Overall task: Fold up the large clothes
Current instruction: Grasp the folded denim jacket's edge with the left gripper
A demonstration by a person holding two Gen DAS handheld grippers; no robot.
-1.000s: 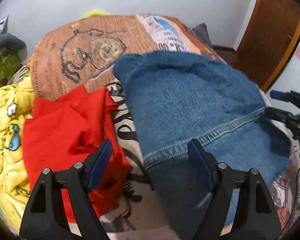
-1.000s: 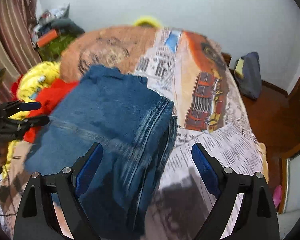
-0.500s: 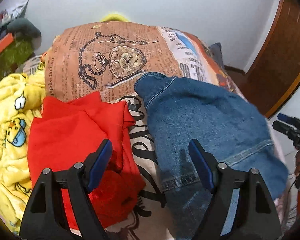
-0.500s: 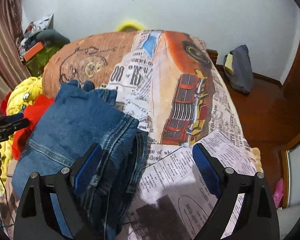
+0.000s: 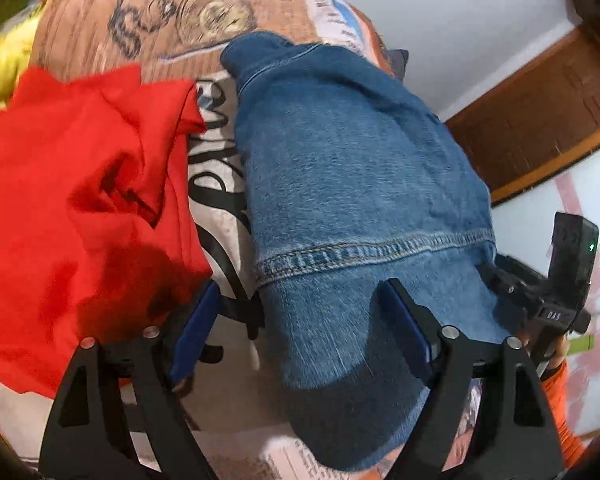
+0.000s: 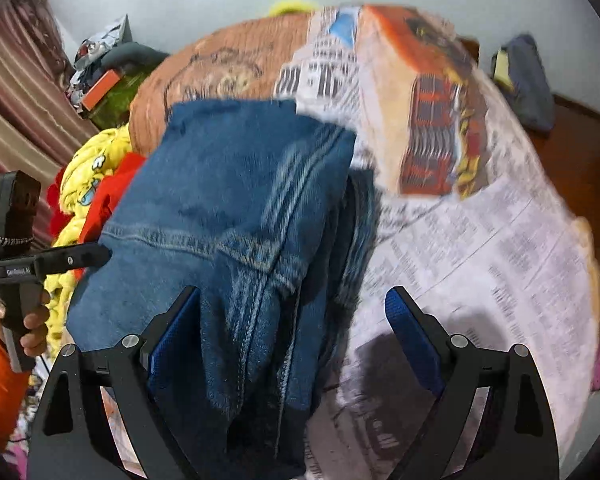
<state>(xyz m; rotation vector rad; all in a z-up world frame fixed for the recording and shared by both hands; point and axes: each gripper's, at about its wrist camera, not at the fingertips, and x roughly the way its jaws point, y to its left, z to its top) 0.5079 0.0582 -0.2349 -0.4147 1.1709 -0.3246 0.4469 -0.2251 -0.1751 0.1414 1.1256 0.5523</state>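
Blue denim jeans (image 5: 352, 184), already folded into a thick stack, are lying on the newspaper-print bedspread (image 6: 480, 240). Left gripper (image 5: 296, 332) and right gripper (image 6: 292, 336) are hovering over the near end, jaws spread, gripping nothing. Likely next: pinching both near corners for another fold.

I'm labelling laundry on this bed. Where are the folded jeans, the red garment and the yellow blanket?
folded jeans (image 5: 356, 184): left wrist view, upper denim layer above the stitched hem.
red garment (image 5: 80, 184): left wrist view, crumpled middle.
yellow blanket (image 6: 88, 184): right wrist view, cartoon-printed part beside the jeans.
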